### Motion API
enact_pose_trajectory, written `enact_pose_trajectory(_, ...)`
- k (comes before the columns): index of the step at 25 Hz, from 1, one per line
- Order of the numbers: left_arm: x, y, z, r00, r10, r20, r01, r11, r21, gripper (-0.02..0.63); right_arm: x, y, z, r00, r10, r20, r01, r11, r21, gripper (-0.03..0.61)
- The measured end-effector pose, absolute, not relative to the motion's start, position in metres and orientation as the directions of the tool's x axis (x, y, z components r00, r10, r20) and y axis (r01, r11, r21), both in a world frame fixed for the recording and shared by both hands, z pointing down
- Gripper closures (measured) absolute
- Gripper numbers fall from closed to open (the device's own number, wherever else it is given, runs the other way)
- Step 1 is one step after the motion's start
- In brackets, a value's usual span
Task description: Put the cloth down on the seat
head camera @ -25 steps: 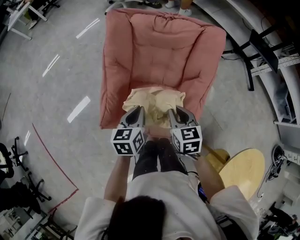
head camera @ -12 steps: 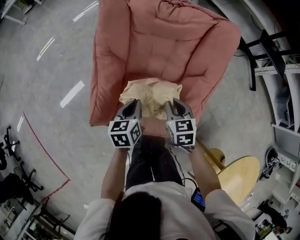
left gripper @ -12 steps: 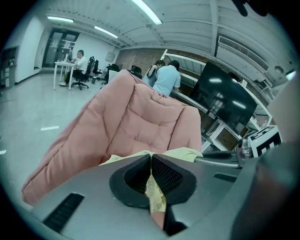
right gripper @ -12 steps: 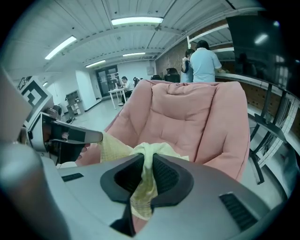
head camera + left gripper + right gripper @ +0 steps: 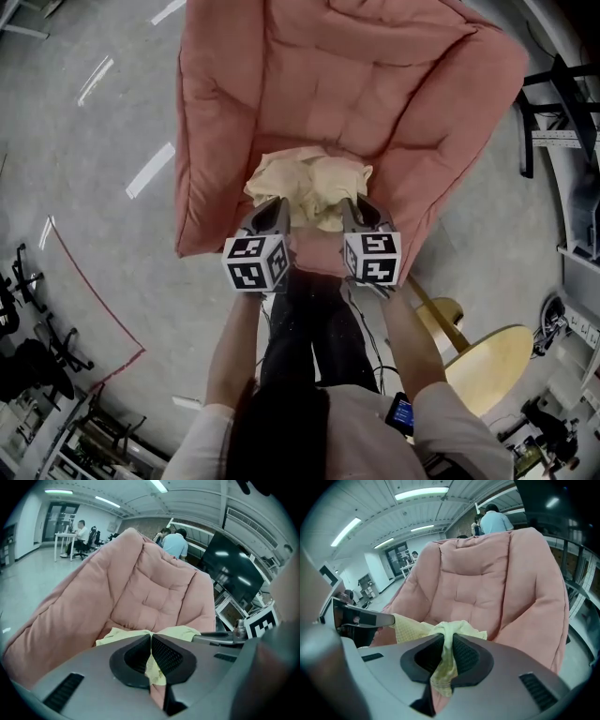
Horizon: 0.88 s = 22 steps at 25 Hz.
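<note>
A pale yellow cloth [image 5: 309,185] hangs bunched over the front of the pink padded seat [image 5: 347,84]. My left gripper [image 5: 273,208] is shut on the cloth's left edge; the yellow fabric [image 5: 152,665] is pinched between its dark pads. My right gripper [image 5: 351,208] is shut on the right edge, a thick fold of the cloth [image 5: 446,660] squeezed between its pads. Both grippers sit side by side just over the seat's front edge. From the right gripper view the cloth stretches left toward the other gripper [image 5: 356,618]. The seat cushion [image 5: 487,592] rises behind it.
A round wooden stool [image 5: 487,366] stands on the grey floor at the lower right. Dark metal frames [image 5: 553,103] stand right of the seat. A red line [image 5: 89,291] marks the floor at left. People [image 5: 176,543] sit and stand far behind the seat.
The seat fills more of the head view than a second ago. Both grippers still grip the cloth, which has stayed over the seat's front part.
</note>
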<state>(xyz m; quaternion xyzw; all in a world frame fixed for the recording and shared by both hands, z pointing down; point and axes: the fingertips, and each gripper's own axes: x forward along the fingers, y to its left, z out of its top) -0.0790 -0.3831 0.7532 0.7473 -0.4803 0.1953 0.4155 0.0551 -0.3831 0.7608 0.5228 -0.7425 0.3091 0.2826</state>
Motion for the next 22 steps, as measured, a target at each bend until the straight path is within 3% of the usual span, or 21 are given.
enact_pose_trajectory(10,-0.068,-0.384,0.822,0.483,-0.509,0.712,-0.866,-0.158,0.474,0.581,0.042,-0.396,0.819,-0.321,-0.594,0.738,-0.946,0.232,-0.225,0.509)
enact_pose_trajectory(22,-0.066,-0.377,0.881,0.467,-0.477,0.745,-0.859,-0.045,0.51,0.58,0.055,-0.388,0.879,-0.307,-0.551,0.776,-0.947,0.093,-0.308,0.509)
